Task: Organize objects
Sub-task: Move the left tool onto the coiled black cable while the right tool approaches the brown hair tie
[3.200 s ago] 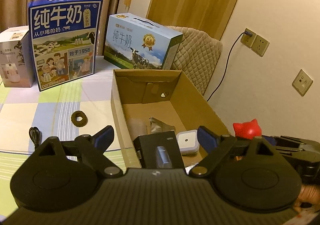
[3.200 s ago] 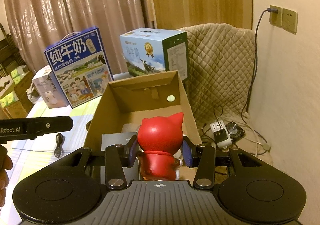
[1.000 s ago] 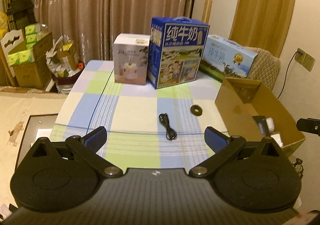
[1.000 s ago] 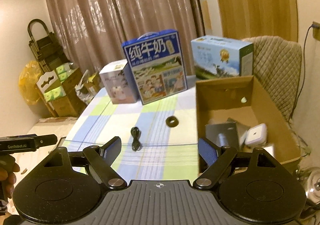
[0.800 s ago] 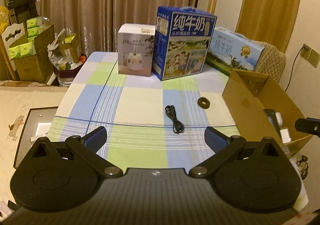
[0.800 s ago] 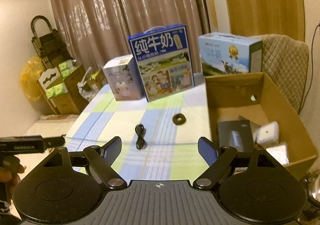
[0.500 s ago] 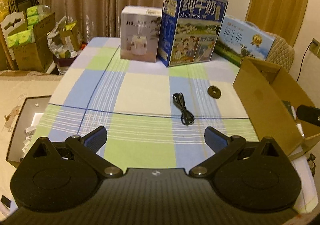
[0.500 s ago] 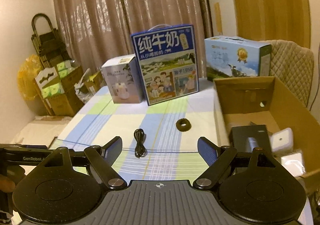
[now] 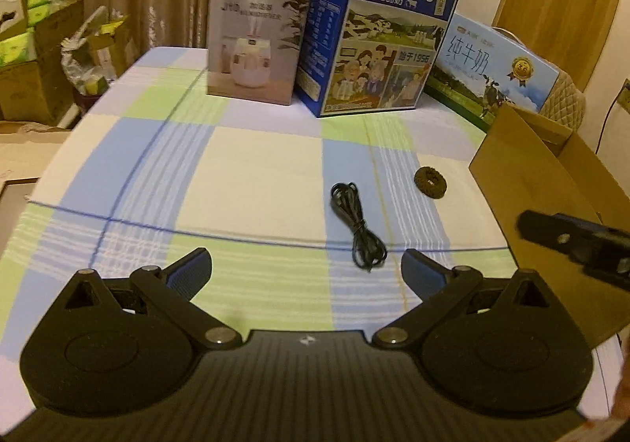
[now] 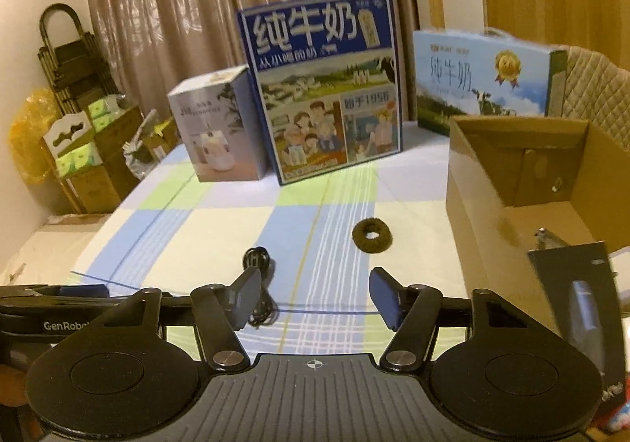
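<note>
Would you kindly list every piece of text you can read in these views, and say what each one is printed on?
"纯牛奶", "从小喝的奶" and "始于1956": tall dark-blue milk carton.
"纯牛奶": low light-blue milk carton.
"GenRobo", cut off: the left gripper's black body in the right wrist view.
Lettering on the white humidifier box: blurred.
Small print on both cartons, and on the black flat box in the brown cardboard box: too small.

Matt cardboard box [image 10: 492, 182], fuzzy ring [image 10: 372, 236]
</note>
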The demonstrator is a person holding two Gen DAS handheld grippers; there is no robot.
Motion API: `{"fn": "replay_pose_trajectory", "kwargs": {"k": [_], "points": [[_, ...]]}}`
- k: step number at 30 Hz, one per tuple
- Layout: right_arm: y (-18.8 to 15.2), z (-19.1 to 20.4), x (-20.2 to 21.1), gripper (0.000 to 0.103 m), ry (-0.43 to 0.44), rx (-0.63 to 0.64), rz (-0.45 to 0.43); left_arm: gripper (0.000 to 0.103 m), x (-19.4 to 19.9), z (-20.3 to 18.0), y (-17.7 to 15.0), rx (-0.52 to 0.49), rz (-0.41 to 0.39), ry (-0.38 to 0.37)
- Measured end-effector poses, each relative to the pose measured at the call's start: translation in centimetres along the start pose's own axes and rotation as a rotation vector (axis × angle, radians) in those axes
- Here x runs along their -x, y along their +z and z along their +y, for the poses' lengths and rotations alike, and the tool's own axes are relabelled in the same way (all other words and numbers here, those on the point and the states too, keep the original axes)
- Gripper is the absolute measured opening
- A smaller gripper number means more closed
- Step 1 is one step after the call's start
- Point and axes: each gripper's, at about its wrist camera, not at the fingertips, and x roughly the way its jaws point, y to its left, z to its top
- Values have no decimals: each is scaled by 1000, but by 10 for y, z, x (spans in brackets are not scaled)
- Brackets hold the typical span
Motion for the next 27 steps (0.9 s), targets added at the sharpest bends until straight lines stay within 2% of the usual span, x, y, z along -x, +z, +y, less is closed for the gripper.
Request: {"fn": "replay_pose_trajectory", "kwargs": {"k": [4, 6, 10, 18, 23, 25, 27], "points": [[8, -4, -21, 59, -26, 20, -14, 94, -26, -7, 9, -40, 16, -21], [11, -6, -32, 59, -29, 23, -16, 87, -39, -10, 11, -48, 29, -40], [14, -16, -51, 59, -37, 15, 6, 80, -61, -17, 14, -71, 45, -80], [14, -32, -74, 59, -44, -2, 53, 60, -94, -25, 19, -107, 65, -95], [14, -36, -84, 59, -50, -2, 64, 55, -109, -34, 22, -129, 61, -115], [14, -38, -87, 59, -50, -8, 65, 50, -117, -36, 22, -135, 71, -107], [14, -39, -90, 59, -49, -13, 68, 36, -124, -37, 20, -142, 85, -100]]}}
